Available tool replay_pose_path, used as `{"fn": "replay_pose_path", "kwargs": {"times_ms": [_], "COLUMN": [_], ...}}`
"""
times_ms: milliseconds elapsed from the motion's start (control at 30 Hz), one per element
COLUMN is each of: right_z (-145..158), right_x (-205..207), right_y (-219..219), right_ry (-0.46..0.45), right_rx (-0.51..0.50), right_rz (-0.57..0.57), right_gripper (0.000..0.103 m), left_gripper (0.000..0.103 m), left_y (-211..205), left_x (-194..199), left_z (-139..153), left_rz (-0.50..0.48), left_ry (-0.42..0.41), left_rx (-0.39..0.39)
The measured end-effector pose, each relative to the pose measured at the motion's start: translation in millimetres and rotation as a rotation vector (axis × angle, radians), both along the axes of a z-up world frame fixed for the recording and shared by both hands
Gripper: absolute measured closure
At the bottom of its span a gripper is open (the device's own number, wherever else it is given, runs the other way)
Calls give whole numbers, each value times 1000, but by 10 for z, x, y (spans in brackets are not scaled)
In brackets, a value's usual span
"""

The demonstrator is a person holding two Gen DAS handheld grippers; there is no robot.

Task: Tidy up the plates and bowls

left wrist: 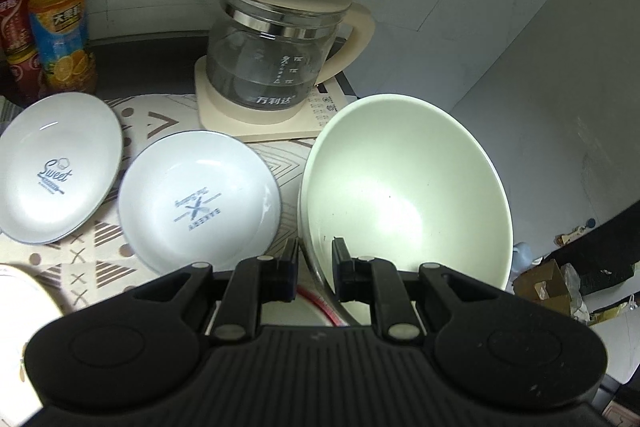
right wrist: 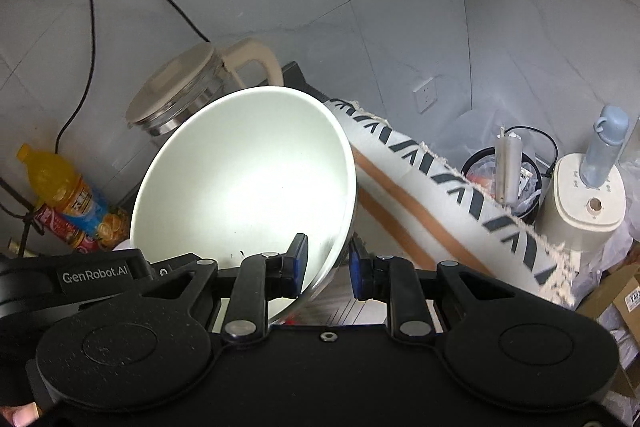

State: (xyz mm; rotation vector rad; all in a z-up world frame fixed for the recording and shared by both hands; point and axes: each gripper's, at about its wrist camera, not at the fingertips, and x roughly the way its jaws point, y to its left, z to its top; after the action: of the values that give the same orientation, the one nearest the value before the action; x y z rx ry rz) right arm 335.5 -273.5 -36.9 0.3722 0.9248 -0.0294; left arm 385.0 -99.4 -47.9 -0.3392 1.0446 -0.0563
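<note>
A large pale green bowl (left wrist: 404, 187) is lifted and tilted. My left gripper (left wrist: 315, 253) is shut on its near left rim, one finger inside and one outside. In the right wrist view my right gripper (right wrist: 328, 261) straddles the right rim of the same bowl (right wrist: 244, 179), with a visible gap on the outer side. Two white plates lie on the patterned cloth: one marked "Sweet" (left wrist: 56, 167) at far left, one with a crossed-utensil print (left wrist: 200, 199) beside the bowl. The left gripper's body shows in the right wrist view (right wrist: 96, 275).
A glass kettle (left wrist: 276, 47) on a beige base stands behind the plates. An orange juice bottle (left wrist: 60, 7) and a red can (left wrist: 14, 27) stand at back left. A white dish edge (left wrist: 24, 307) shows at lower left. A bin (right wrist: 504, 179) and a humidifier (right wrist: 588, 203) stand on the floor right.
</note>
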Motion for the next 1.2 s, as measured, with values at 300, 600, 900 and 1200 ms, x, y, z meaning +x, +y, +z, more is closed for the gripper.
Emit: {"fn": "replay_pose_path", "kwargs": {"times_ms": [300, 600, 900, 1200], "right_z": [24, -74, -202, -340], "right_x": [-342, -655, -896, -1024], "right_y": [235, 440, 615, 684], "right_ry": [-7, 15, 41, 69], "right_rx": [-8, -7, -21, -15], "right_rz": [-23, -42, -45, -56], "right_gripper": [81, 81, 81, 82], "left_gripper": [88, 88, 88, 86], "left_y": [227, 450, 633, 702], "left_x": [-309, -595, -839, -936], "left_z": [28, -68, -254, -424], "left_rz": [-31, -45, -56, -61], "left_ry": [-1, 20, 53, 93], "left_rx": [-6, -12, -20, -36]}}
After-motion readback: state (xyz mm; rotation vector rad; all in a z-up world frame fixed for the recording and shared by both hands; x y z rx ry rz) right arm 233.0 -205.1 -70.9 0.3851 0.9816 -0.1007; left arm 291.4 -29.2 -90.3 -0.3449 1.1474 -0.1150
